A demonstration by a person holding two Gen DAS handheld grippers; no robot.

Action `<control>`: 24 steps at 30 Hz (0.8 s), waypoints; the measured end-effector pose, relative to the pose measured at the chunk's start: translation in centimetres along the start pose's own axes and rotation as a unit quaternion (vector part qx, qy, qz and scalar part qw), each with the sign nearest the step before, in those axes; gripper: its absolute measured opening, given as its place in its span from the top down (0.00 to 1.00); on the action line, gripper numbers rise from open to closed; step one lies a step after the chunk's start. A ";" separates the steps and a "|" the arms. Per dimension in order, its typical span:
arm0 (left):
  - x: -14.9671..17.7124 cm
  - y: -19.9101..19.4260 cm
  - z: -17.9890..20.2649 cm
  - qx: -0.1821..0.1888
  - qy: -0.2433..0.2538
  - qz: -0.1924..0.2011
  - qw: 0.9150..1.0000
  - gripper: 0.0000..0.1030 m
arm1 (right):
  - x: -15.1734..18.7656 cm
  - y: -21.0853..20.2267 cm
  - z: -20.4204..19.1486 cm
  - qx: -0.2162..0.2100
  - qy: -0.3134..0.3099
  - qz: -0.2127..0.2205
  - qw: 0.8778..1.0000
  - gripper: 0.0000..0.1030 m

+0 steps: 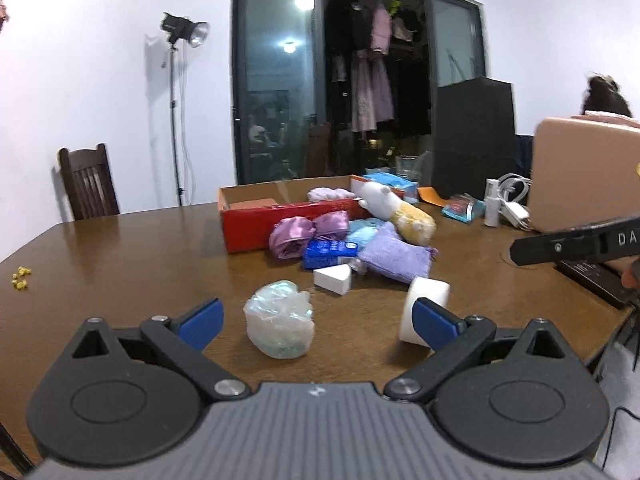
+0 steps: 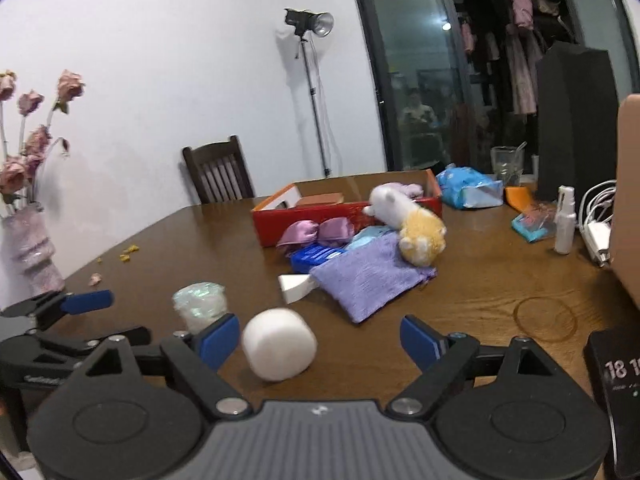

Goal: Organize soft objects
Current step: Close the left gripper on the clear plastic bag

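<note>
Scene, L to R across the wooden table (image 1: 120, 264).

1. Left gripper (image 1: 318, 322): fingers spread wide, nothing between the pads. The crumpled clear plastic wad (image 1: 279, 320) lies on the table just ahead, centred in the gap, no contact.
2. Right gripper (image 2: 320, 340): fingers also wide, empty. The white foam cylinder (image 2: 279, 343) lies on its side inside the gap, closer to the L pad, not pinched.
3. Behind these, mid-table: white foam wedge (image 1: 333, 278), purple knit pouch (image 2: 366, 280), blue tissue pack (image 1: 329, 253), pink satin bow (image 1: 306, 232), white-and-yellow plush toy (image 2: 408, 220) leaning on the box rim.
4. Red cardboard box (image 1: 256, 226), open top, stands beyond the pile. Judged as the drop target; a lilac item already lies inside.

Step in hand (judgement): approach for a dual pick, wad w/ L, cylinder w/ R.

Procedure notes:
- Centre each item between the pads before closing; the cylinder sits off-centre, shift R gripper slightly left.
- Cylinder can roll. Close across its curved sides, pads low to the table.
- Wad is light and springy; close slowly, else it may squirt fwd.
- Keep grippers apart; they are near each other.
- Lift clear of the pile before moving to the box.
</note>
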State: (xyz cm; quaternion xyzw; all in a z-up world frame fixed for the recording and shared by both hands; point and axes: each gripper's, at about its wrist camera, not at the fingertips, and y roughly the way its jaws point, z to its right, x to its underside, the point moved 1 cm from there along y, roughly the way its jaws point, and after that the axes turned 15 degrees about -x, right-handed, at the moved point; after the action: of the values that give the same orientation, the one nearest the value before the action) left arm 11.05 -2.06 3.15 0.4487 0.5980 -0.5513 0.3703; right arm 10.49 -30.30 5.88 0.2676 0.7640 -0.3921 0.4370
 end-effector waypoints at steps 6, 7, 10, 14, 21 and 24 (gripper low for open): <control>0.2 0.5 -0.6 -0.007 -0.017 -0.015 1.000 0.00 | 1.0 1.3 -0.6 -0.010 0.005 -0.003 1.000 0.15; 0.3 0.7 -0.7 -0.010 -0.018 -0.015 1.000 0.00 | 1.0 1.5 -0.7 -0.010 0.002 -0.004 1.000 0.15; 0.6 1.8 -0.9 -0.014 -0.029 -0.026 0.999 0.00 | 1.2 2.0 -0.9 -0.021 0.003 -0.002 1.000 0.15; 1.4 4.4 -1.1 -0.028 -0.034 -0.056 0.997 0.00 | 2.5 3.8 -0.6 -0.029 0.009 -0.017 0.999 0.17; 1.2 8.0 -1.5 -0.027 -0.049 -0.078 0.995 0.07 | 3.1 7.7 0.4 -0.038 0.027 -0.028 0.999 0.24; 0.9 9.3 -1.4 -0.021 -0.052 -0.083 0.995 0.29 | 2.4 9.4 1.3 -0.044 0.041 -0.026 0.998 0.35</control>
State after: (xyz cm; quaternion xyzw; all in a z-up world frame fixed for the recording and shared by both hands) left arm 19.61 -0.69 -0.58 0.3602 0.6248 -0.5899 0.3633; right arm 17.04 -26.05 -0.03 0.2439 0.8046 -0.3584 0.4059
